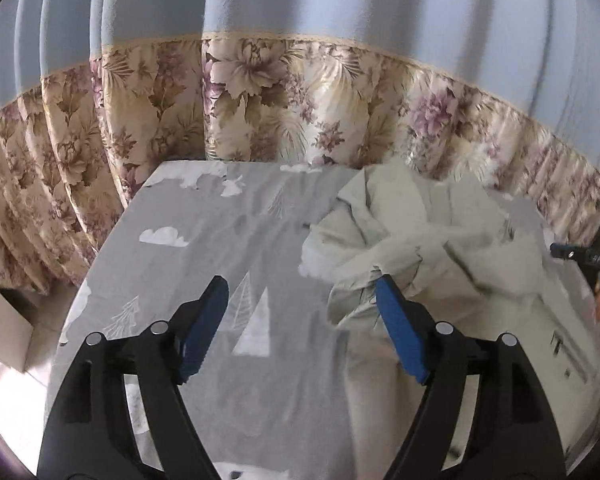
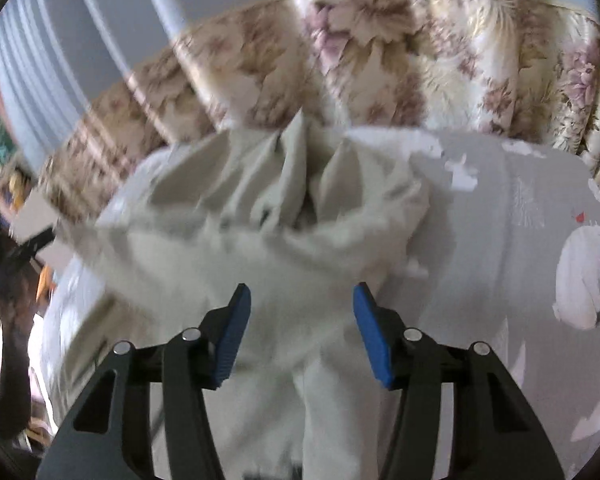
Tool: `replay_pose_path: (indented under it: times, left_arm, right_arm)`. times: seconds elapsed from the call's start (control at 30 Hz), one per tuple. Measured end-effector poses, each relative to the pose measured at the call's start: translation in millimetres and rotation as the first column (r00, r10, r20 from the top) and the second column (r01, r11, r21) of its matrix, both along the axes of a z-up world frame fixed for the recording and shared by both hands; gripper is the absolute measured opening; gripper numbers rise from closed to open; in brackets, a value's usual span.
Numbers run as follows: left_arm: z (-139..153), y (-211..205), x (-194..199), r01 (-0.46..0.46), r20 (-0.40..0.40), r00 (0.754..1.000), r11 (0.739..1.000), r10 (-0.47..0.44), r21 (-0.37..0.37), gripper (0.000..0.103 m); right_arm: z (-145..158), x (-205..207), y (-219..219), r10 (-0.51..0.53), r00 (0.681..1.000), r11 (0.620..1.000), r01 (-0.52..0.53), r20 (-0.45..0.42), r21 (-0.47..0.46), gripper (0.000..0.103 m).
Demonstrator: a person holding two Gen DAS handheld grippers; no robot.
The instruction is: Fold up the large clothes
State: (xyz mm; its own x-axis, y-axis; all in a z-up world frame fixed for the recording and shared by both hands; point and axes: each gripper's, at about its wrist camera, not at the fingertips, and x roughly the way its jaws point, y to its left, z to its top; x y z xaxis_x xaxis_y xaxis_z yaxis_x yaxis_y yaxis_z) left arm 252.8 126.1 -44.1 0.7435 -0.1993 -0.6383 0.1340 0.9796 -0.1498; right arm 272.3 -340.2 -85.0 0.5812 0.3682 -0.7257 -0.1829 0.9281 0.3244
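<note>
Main risk: the pale green garment (image 1: pixel 420 240) is heaped, not spread, so any pinch from here could take several layers at once and carry the tangle into the fold; a grab on one loose ridge could also drag the bulk toward the far edge of the bed (image 1: pixel 204 240), where the floral curtain (image 1: pixel 260 92) hangs close behind. Second risk: the grey printed sheet is soft, so a low jaw could catch it along with the garment. Left gripper (image 1: pixel 300 280): jaws released and wide, nothing clamped; its right-hand blue pad touches or just overlaps a twisted fold at the heap's near-left side, while the left-hand pad stands over bare sheet. So the garment is beside and partly against one jaw, not between both. Right gripper (image 2: pixel 302 292): jaws apart, no cloth pinched; the garment lies ahead of and beneath the gap, its peaked folds toward the far edge. This view is motion-blurred, so I cannot tell whether the pads rest on the cloth or hover just above it. The garment fills the bed's right half as the left wrist sees it; the left half is bare sheet.
</note>
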Motion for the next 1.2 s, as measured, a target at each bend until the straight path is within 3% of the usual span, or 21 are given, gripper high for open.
replay_pose_path:
  times: [0.1,0.2,0.37,0.43,0.53,0.6,0.67,0.73,0.8,0.87,0.9,0.93,0.97,1.0,1.03,1.2]
  left_arm:
    - [9,-4,12,0.000,-0.020,1.000,0.998,-0.001,-0.067,0.076]
    - [13,-10,18,0.003,-0.019,1.000,0.998,-0.005,-0.066,0.077]
    - [-19,-33,21,0.038,-0.122,0.992,0.997,-0.029,0.072,0.078]
    - [-43,-47,11,0.072,-0.172,0.984,0.982,-0.042,0.174,0.078]
    - [-69,-48,-1,0.071,-0.228,0.974,0.967,-0.014,0.246,0.077]
    - [-69,-36,-4,0.056,-0.234,0.972,0.982,-0.013,0.179,0.078]
    - [-62,-22,1,0.038,-0.236,0.971,0.998,-0.024,0.052,0.078]
    - [-63,-19,11,0.056,-0.265,0.962,0.997,-0.068,-0.053,0.084]
    - [-71,-29,16,0.074,-0.299,0.950,0.995,-0.092,-0.072,0.084]
    - [-81,-48,17,0.111,-0.319,0.939,0.991,-0.127,-0.069,0.078]
    - [-83,-58,15,0.129,-0.314,0.939,0.990,-0.140,-0.057,0.051]
    - [-83,-70,11,0.132,-0.302,0.945,0.991,-0.127,-0.004,0.038]
    - [-79,-77,8,0.130,-0.278,0.954,0.991,-0.117,0.029,0.036]
    - [-72,-82,3,0.141,-0.245,0.961,0.989,-0.126,0.042,0.013]
    - [-63,-86,-3,0.161,-0.216,0.965,0.986,-0.148,0.044,0.004]
    - [8,-99,-29,0.157,0.014,0.987,0.982,-0.160,0.105,0.004]
  right_arm:
    - [0,18,12,-0.005,1.000,1.000,0.005,0.016,0.011,0.054]
    - [-12,30,31,0.037,0.999,0.997,-0.039,-0.027,-0.072,0.054]
    - [-32,0,43,0.076,0.994,0.975,-0.090,-0.074,-0.201,0.054]
    - [-39,-12,42,0.078,0.993,0.969,-0.097,-0.088,-0.228,0.054]
    - [-35,-28,32,0.051,0.997,0.970,-0.063,-0.058,-0.234,0.054]
    - [-26,-29,16,0.016,0.999,0.984,-0.022,-0.038,-0.179,0.055]
    - [-19,-23,6,-0.012,1.000,0.992,0.008,-0.029,-0.127,0.059]
    - [-12,-10,-2,-0.051,0.999,0.996,0.050,-0.015,-0.077,0.063]
    - [-13,0,-6,-0.067,0.997,0.997,0.066,-0.025,-0.025,0.069]
    - [-19,10,-5,-0.093,0.994,0.996,0.094,-0.058,0.003,0.069]
    - [-23,12,-3,-0.101,0.993,0.995,0.101,-0.069,0.005,0.069]
    - [-26,12,0,-0.099,0.992,0.995,0.099,-0.073,0.007,0.069]
    - [-28,11,1,-0.095,0.993,0.995,0.096,-0.073,0.006,0.069]
    - [-29,10,2,-0.091,0.993,0.996,0.091,-0.070,-0.003,0.069]
    - [-28,7,3,-0.088,0.994,0.996,0.087,-0.063,-0.021,0.069]
    - [-9,-2,-4,-0.126,0.992,0.991,0.126,0.011,-0.044,0.069]
